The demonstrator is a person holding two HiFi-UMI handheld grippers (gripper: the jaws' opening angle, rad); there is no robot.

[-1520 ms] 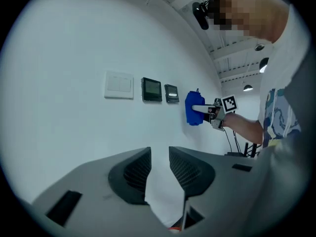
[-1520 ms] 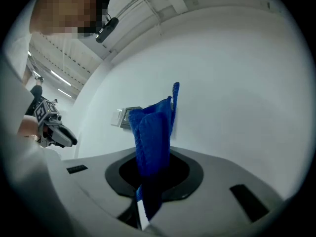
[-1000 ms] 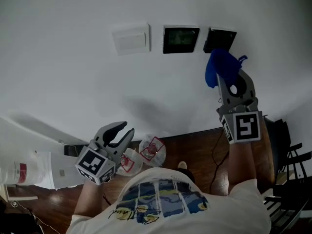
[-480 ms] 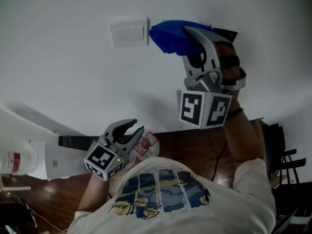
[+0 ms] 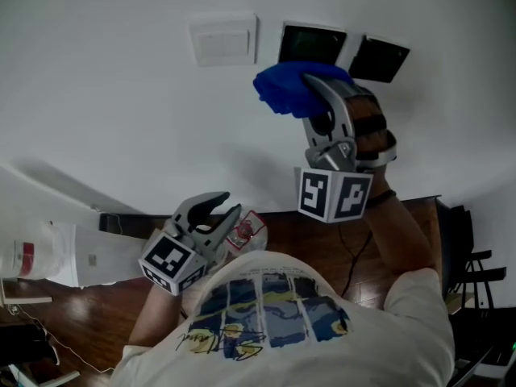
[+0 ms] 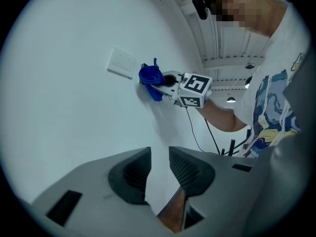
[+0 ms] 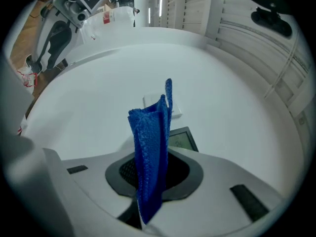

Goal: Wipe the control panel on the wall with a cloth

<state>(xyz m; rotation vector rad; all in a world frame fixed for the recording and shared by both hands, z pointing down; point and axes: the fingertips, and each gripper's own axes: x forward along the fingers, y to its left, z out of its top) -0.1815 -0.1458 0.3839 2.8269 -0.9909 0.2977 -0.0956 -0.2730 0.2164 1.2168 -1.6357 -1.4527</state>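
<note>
On the white wall a dark control panel (image 5: pixel 311 45) (image 7: pixel 181 139) sits between a white switch plate (image 5: pixel 224 40) (image 6: pixel 121 63) and a second dark panel (image 5: pixel 381 59). My right gripper (image 5: pixel 310 87) (image 7: pixel 150 177) is raised to the wall and shut on a bunched blue cloth (image 5: pixel 286 87) (image 7: pixel 150 152) (image 6: pixel 150 77). The cloth lies against the wall just below the middle panel's lower left edge. My left gripper (image 5: pixel 214 210) (image 6: pixel 159 157) hangs low near my waist, its jaws a narrow gap apart with nothing between them.
Below the wall is a dark wooden floor (image 5: pixel 322 240). Crumpled plastic bags with red print (image 5: pixel 250 230) lie near the skirting. A white box-like object (image 5: pixel 48 264) is at the left, a black cable (image 5: pixel 355 256) hangs down, and a black rack (image 5: pixel 476 272) stands at the right.
The right gripper carried the cloth left from the right-hand dark panel across the middle panel, and it now rests slightly lower. The left gripper has barely moved.
</note>
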